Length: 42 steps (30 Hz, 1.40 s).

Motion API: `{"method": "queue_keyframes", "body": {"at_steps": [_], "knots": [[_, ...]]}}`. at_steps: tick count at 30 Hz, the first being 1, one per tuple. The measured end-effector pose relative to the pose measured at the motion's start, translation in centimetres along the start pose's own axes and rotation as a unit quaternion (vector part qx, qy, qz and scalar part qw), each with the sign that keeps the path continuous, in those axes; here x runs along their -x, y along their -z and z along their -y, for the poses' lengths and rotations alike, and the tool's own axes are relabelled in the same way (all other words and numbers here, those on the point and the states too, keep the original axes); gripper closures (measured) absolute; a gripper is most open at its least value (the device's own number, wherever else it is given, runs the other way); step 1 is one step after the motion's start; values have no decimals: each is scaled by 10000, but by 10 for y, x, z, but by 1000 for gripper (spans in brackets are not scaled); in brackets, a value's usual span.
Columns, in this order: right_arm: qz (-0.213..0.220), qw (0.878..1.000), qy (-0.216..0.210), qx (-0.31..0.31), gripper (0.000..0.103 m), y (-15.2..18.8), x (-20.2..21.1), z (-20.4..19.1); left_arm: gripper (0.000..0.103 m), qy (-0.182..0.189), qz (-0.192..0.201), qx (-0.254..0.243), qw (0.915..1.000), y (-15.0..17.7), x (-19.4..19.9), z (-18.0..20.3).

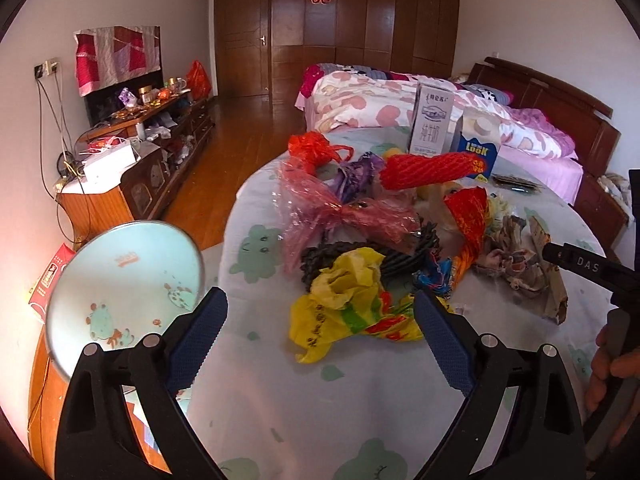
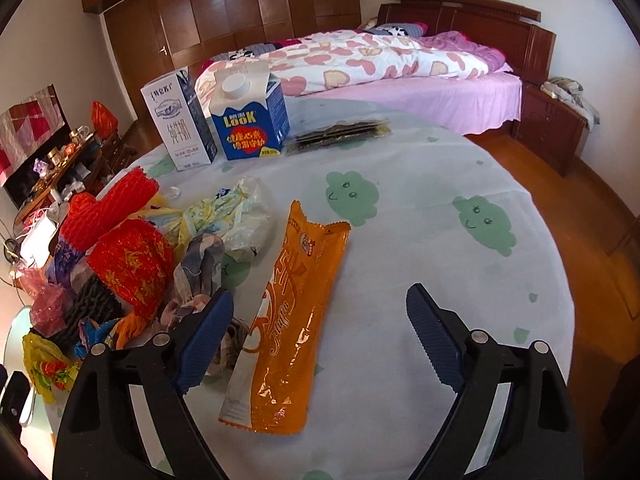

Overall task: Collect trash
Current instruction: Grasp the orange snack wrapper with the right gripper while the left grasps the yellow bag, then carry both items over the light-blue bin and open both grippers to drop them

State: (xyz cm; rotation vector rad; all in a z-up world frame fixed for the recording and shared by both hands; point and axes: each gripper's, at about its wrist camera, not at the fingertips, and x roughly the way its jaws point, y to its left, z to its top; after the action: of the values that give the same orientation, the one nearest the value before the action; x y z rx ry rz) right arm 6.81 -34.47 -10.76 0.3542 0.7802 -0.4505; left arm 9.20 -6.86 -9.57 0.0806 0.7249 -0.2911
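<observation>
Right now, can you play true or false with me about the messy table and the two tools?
1. The orange wrapper lies flat between the right tool's open fingers. True.
2. The left tool is squeezing the yellow bag. False: its fingers stand open on either side of the bag, not pressing it.
3. Two cartons stand upright at the far side of the table: a white one and a blue one. True.
4. The blue carton has no cap. False: a white round cap sits on top.
5. The tablecloth has green smiling shapes. True.
</observation>
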Motion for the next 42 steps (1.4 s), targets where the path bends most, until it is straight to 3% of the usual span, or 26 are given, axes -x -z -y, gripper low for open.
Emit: {"method": "queue_keyframes", "body": {"at_steps": [1,3,4,6,7,9,17,23,30,42], "knots": [[-88,10000,-45,-2,25,0,-5,0,20,73,-93,-5,9999,1,-7,3],[-232,9996,-178,-22,42,2,-11,0,35,171,-309,26,9994,3,-20,5],[-305,9992,-253,-70,47,3,-14,2,36,213,-393,90,9990,5,-23,5],[-398,9981,-423,-213,70,4,-17,8,40,273,-432,170,9985,7,-25,3],[-425,9974,-512,-266,75,4,-17,10,49,284,-413,138,9986,8,-25,3],[-389,9968,-629,-318,83,5,-14,14,53,375,-390,81,9985,9,-23,2],[378,9951,-678,-609,84,4,44,31,56,487,-174,116,9986,12,8,-10],[727,9925,-961,-193,84,4,84,0,55,79,233,185,9995,-3,52,-40],[686,9808,-1677,722,84,19,110,-90,54,-728,545,340,9953,-22,82,-97],[147,9431,-2610,2053,84,73,102,-257,54,-1714,228,935,9805,-6,59,-184]]}}
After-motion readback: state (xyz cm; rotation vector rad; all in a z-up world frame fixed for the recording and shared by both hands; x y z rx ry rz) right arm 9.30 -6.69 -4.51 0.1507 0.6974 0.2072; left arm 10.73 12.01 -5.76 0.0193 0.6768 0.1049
